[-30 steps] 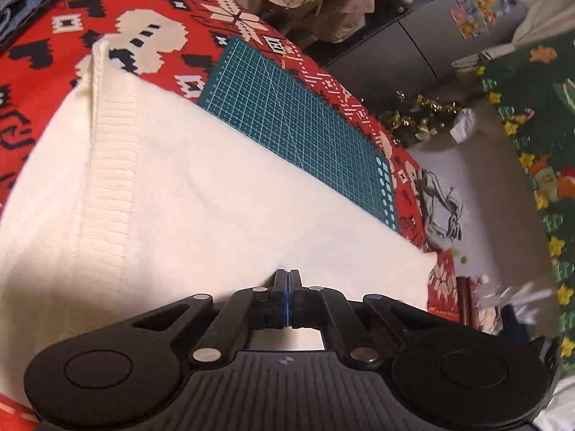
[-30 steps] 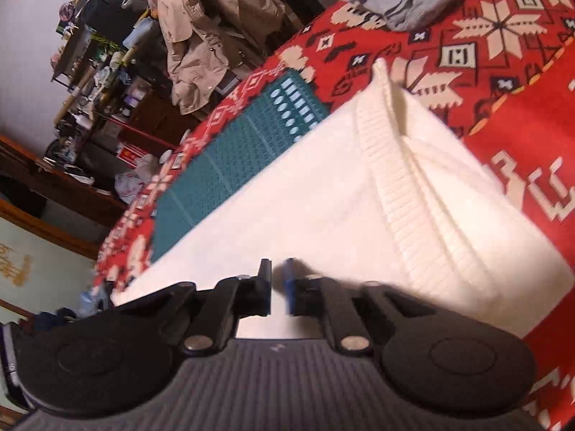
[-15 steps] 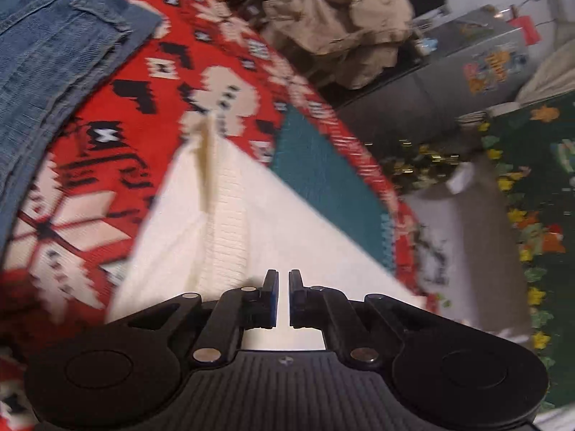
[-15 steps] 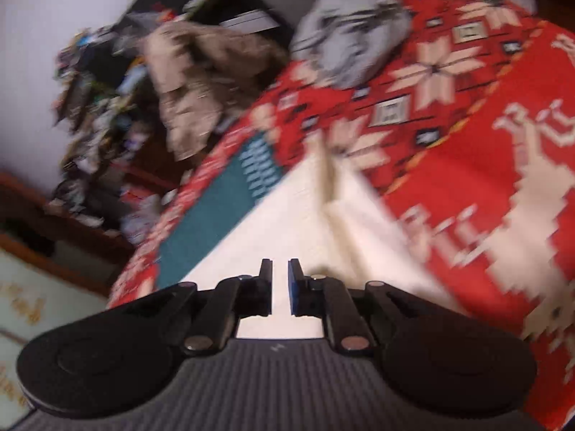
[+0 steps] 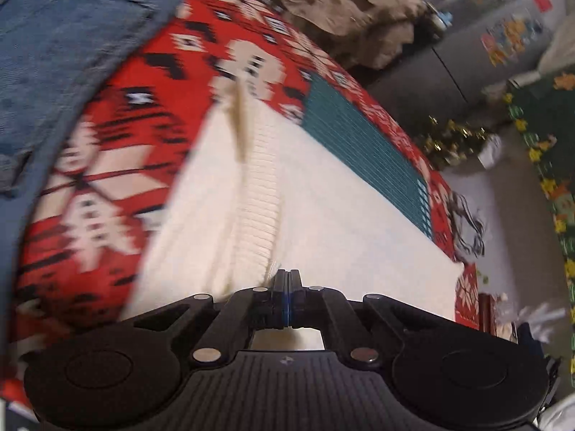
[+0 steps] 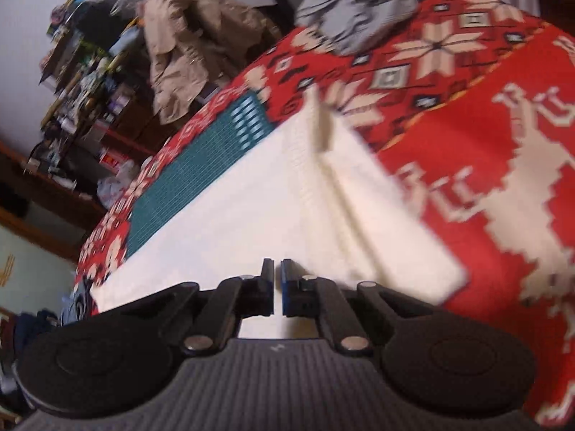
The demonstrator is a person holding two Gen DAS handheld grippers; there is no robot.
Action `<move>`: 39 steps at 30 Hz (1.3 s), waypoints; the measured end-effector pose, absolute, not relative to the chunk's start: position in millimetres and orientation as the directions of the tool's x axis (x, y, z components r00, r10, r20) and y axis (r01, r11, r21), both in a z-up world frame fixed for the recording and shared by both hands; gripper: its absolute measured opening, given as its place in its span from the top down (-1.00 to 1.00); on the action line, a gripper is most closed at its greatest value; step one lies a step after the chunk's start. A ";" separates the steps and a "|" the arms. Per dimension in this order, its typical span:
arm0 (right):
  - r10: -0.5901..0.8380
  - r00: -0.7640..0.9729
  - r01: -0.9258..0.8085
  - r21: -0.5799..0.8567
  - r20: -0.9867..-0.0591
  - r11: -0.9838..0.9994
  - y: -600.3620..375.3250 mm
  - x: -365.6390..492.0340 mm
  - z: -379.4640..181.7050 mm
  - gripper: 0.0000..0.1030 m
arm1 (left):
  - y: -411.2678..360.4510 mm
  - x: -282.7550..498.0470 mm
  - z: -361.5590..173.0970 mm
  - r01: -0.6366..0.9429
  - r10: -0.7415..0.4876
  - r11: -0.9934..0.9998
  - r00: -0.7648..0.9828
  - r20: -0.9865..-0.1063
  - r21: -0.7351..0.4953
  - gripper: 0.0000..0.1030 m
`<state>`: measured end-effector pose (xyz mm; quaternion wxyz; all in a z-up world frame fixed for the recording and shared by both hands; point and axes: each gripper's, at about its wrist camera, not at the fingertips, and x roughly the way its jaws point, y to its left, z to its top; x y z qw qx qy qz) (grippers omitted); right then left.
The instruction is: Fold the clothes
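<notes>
We can read no brand, label or writing anywhere; motion blur smears most of the patterned surface, and the stickers on the grey cabinet [image 5: 467,57] are too small to make out.

We count one cream sweater [image 5: 323,215], one teal cutting mat [image 5: 366,151], one beige jacket heap [image 5: 352,3], one piece of folded denim [image 5: 54,54] and one crumpled grey garment [image 6: 359,10]. The sweater lies flat on the red patterned cloth [image 5: 107,186] that covers the bench, its far edge overlapping the near edge of the mat, a ribbed band running along it towards the camera.

The left tongs [image 5: 287,280] are pressed together at the sweater's near edge, right by the end of the ribbed band; we cannot tell whether knit is pinched between them. The right tongs [image 6: 275,280] stand a narrow slit apart, over the sweater's near edge, with nothing seen between them.

Only the left view shows the denim, left of the sweater, and the cabinet beyond the mat. Only the right view shows the grey garment, beyond the sweater on the cloth, and the cluttered shelves [image 6: 82,72] past the mat.
</notes>
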<state>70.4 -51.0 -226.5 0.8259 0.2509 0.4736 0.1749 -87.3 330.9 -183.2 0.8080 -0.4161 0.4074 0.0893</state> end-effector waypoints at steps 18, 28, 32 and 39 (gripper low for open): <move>0.545 0.456 -0.192 0.521 -0.703 0.832 -31.0 28.5 -221.4 0.92 | 296.1 -90.3 -181.2 -0.379 -0.217 0.758 0.621 -0.753 -0.531 0.95; 0.543 0.483 -0.160 0.540 -0.687 0.826 -62.0 19.4 -206.4 0.50 | 298.7 -127.5 -159.9 -0.398 -0.165 0.763 0.642 -0.749 -0.509 0.78; 0.531 0.449 -0.332 0.417 -0.719 0.846 -43.5 -1.8 -182.8 0.41 | 278.3 -141.2 -138.0 -0.344 -0.099 0.840 0.662 -0.743 -0.419 0.44; 0.456 0.499 -0.431 0.245 -0.737 0.868 -31.4 -34.3 -150.5 0.06 | 234.4 -150.7 -115.6 -0.299 0.097 0.943 0.665 -0.741 -0.145 -0.15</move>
